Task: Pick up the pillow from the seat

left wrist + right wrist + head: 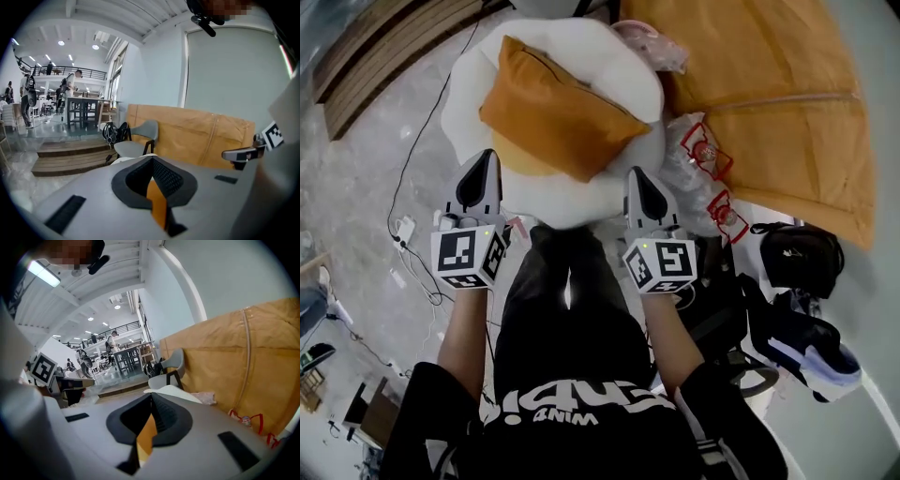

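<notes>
- Orange cloth is the target: the pillow (558,112) lies tilted across the white padded seat (623,70), ahead of both sets of fingers and between them. Its near corner is closest to the right-hand pair.
- The left gripper (487,159) has its fingers (171,180) pressed together with nothing in them. An orange sliver shows past the tips, which I take to be the pillow beyond.
- The right gripper (635,178) is the same: fingers (166,420) closed and empty, with orange ahead of them.
- First risk, as I judge it: both pairs are shut. If I push in like this, I only shove the pillow away from the fingertips and towards the far rim of the seat.
- Second risk: a soft pillow gives under a pinch. If I catch only the cover, it may sag and slip out as I lift.
- Third risk: going in too low could nip the seat's fluffy cover along with the pillow and drag the seat.
- Fourth risk: the clear plastic bags (698,159) lie just outside the right fingers, so a wide swing could snag them.
- Containers: the seat holds only the pillow. I cannot tell what the plastic bags contain. A black bag (792,253) sits on the floor behind and outside the right fingers, and I cannot see inside it.
</notes>
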`<state>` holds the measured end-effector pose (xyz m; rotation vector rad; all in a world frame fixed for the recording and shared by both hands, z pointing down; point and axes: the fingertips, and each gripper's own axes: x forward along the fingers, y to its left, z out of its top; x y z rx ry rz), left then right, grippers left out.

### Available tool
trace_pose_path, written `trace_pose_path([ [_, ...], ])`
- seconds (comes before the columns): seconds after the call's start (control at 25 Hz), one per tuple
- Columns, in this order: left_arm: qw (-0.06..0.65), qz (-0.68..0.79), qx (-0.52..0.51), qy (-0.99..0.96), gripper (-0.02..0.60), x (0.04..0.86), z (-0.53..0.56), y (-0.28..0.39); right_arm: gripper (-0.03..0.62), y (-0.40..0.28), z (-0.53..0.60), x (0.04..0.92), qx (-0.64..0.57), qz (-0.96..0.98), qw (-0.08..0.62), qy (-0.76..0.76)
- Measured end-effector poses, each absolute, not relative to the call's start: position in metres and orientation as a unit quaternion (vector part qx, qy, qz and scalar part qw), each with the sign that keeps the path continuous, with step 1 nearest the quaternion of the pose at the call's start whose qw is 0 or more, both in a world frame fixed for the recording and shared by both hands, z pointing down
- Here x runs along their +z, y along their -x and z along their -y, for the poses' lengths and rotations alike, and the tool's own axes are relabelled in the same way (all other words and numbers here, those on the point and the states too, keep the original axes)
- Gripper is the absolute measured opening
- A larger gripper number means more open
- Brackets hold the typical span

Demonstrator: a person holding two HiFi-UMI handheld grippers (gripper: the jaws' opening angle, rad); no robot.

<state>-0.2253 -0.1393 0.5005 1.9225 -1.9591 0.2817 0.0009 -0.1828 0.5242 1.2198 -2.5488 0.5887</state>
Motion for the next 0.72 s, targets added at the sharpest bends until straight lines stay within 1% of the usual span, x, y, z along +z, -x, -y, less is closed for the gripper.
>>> trace_pose_path([
  [0.36,0.219,0.686,0.113,-0.685,0.009,0.569,0.155,0.220,0.021,-0.010,0.176,0.594,0.236,0.854,0.163,-0.434],
  [0.72,0.225,0.672,0.150,-0.690,0.009,0.614,0.187,0.231,0.022,0.001,0.198,0.642,0.264,0.841,0.170,-0.440],
])
